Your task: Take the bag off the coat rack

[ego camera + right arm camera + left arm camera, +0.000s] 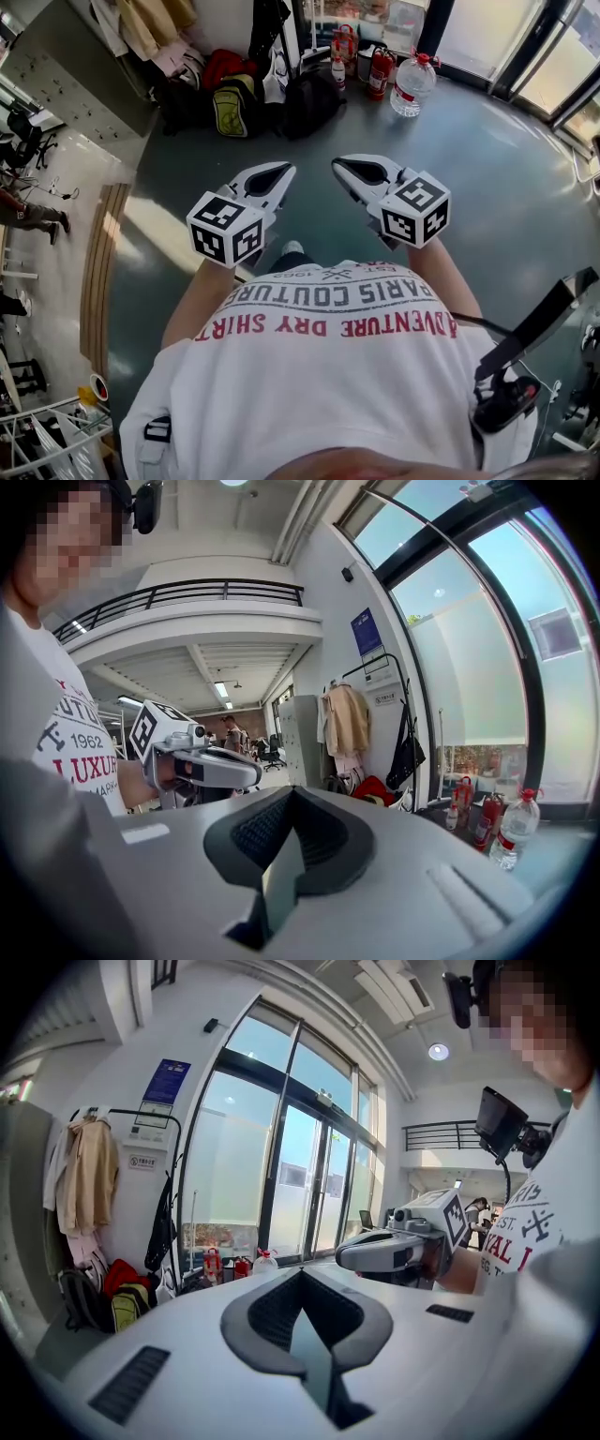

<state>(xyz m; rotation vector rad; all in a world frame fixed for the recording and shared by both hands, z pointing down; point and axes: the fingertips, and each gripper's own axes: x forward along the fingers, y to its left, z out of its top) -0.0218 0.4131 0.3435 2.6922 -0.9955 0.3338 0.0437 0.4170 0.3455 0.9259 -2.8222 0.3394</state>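
Note:
A black bag (162,1230) hangs by its strap from the black tube coat rack (177,1152) against the white wall, well ahead of both grippers. It shows again in the right gripper view as the bag (409,752) on the rack (401,672), beside a beige coat (347,719). My left gripper (279,172) and right gripper (339,167) are held side by side at chest height, tips towards the rack. Both are shut with nothing between the jaws, as the left gripper (303,1277) and right gripper (292,794) views show.
Under the rack, a red and a yellow-black backpack (234,105) and a dark bag (309,103) lie on the grey floor. Fire extinguishers (380,73) and a large water jug (412,84) stand by the glass doors (300,1176). A grey locker (302,742) stands left of the rack.

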